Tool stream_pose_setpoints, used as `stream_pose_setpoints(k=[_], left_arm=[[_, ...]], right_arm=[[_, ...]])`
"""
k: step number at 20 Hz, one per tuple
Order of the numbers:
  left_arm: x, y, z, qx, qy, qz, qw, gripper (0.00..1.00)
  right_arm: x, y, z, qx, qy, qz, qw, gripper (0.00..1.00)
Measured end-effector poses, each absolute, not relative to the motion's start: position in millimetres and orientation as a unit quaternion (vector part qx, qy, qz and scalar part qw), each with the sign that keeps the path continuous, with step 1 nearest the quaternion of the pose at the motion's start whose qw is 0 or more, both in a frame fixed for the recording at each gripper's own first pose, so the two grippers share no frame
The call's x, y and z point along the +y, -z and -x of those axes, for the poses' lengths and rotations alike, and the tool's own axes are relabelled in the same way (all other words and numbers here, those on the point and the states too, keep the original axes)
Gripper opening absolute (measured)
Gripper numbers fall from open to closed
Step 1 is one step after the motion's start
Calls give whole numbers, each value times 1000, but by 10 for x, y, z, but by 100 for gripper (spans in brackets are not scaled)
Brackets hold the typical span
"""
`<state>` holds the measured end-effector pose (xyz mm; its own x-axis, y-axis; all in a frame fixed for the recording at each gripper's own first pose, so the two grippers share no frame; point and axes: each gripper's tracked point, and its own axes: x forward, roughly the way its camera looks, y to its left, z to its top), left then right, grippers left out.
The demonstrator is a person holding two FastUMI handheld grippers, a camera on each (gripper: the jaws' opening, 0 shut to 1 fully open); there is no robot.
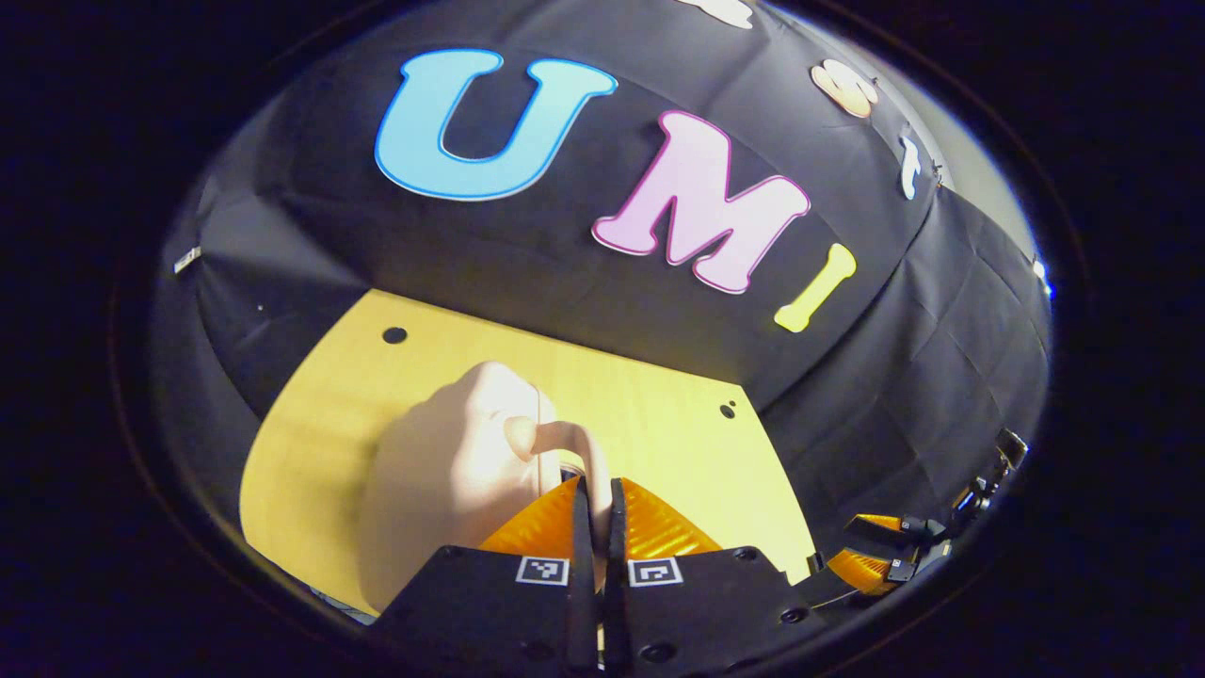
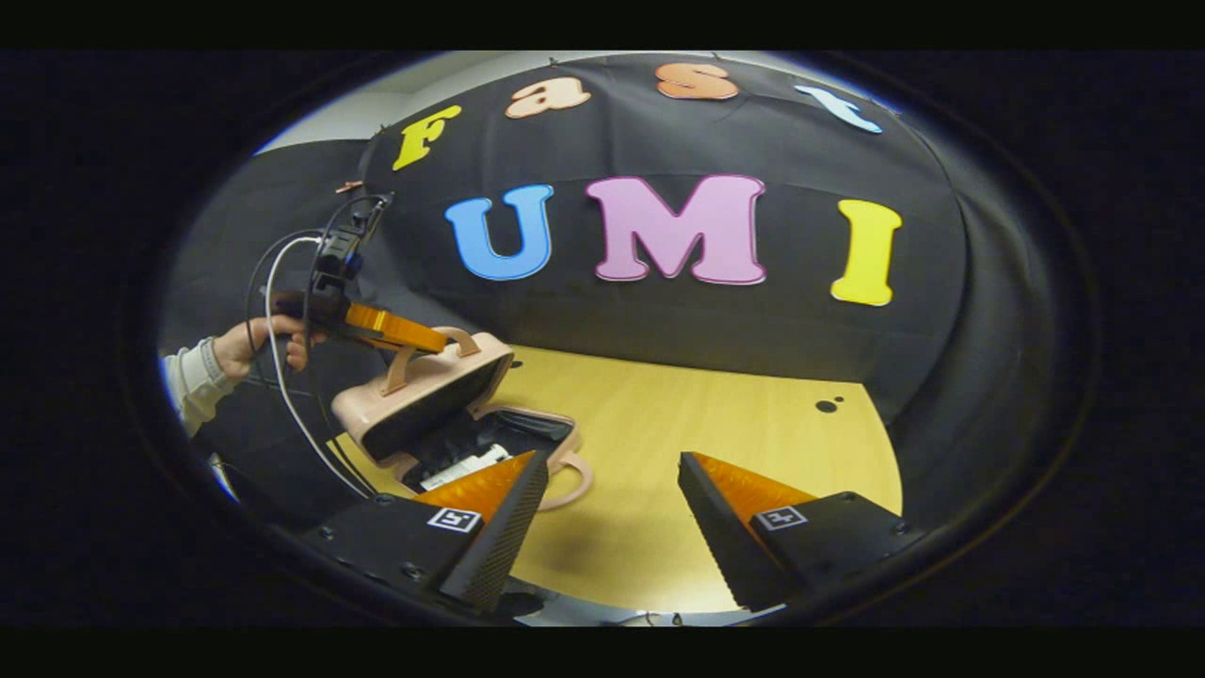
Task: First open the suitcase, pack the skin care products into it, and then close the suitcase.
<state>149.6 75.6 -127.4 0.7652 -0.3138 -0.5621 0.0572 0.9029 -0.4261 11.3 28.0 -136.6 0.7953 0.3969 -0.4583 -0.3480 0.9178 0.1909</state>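
A: Where is your left gripper (image 1: 601, 494) now?

B: In the left gripper view your two fingers (image 1: 581, 527) are pressed together on the curved handle (image 1: 565, 441) of the pink suitcase lid (image 1: 452, 471). The handle strap goes down between them, so they are pinching it.

A: And what do you see from the other side?

B: In the right gripper view the same left gripper (image 2: 428, 341) is far on the left, held by your hand (image 2: 254, 344) with a light sleeve (image 2: 193, 377). A cable (image 2: 282, 377) hangs from it. It holds the lid (image 2: 424, 395) by its handle (image 2: 442, 344), and the lid is raised and tilted over the lower half of the suitcase (image 2: 537, 428).

A: Is the suitcase open?

B: Yes, partly. It lies on the yellow wooden table (image 2: 678, 443), and inside the dark lining something white (image 2: 463, 466) is visible; I cannot tell which product it is. A second handle (image 2: 574, 482) lies flat on the table at the front of the lower half.

A: And your right gripper (image 2: 612, 508)?

B: Its fingers (image 2: 508, 527) are spread wide, with nothing between them. It is above the table, near the suitcase but apart from it.
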Motion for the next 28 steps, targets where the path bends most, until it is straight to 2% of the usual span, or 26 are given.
stream_pose_setpoints(k=[3, 8, 10, 13, 14, 16, 18, 19, 21, 22, 23, 26, 28], left_arm=[[287, 1844, -1485, 362, 122, 177, 907, 8], [-287, 2915, -1531, 432, 118, 134, 884, 8], [-375, 3094, -1495, 436, 125, 118, 883, 8], [-418, 3157, -1475, 433, 109, 87, 890, 18], [-426, 3087, -1457, 429, 104, 85, 893, 21], [-379, 2949, -1513, 404, 73, 45, 911, 44], [-356, 2639, -1512, 358, 38, -20, 933, 100], [-407, 2375, -1494, 320, 31, -45, 946, 97], [-592, 1809, -1335, 251, 23, -65, 965, 97], [-695, 1496, -1237, 211, 20, -69, 975, 97], [-807, 1252, -1119, 178, 17, -72, 981, 96], [-1016, 632, -750, 110, -2, -85, 990, 96], [-1155, 383, -505, 91, -4, -85, 992, 98]], right_arm=[[-79, 1328, -39, 248, -174, -51, 952, 89], [-565, 1261, 126, 246, -131, -75, 957, 89], [-753, 1320, 195, 248, -120, -72, 958, 89], [-964, 1449, 277, 255, -117, -81, 956, 89], [-1004, 1462, 290, 253, -123, -85, 956, 89], [-1057, 1486, 292, 244, -137, -79, 957, 89], [-1090, 1519, 286, 236, -154, -65, 957, 89], [-1082, 1494, 280, 228, -165, -59, 958, 89], [-1074, 1369, 231, 201, -179, -44, 962, 89], [-1088, 1273, 184, 180, -180, -39, 966, 78], [-1071, 1162, 130, 162, -183, -39, 969, 90], [-1019, 744, -8, 113, -182, -54, 975, 94], [-1031, 375, -110, 63, -167, -51, 983, 95]])
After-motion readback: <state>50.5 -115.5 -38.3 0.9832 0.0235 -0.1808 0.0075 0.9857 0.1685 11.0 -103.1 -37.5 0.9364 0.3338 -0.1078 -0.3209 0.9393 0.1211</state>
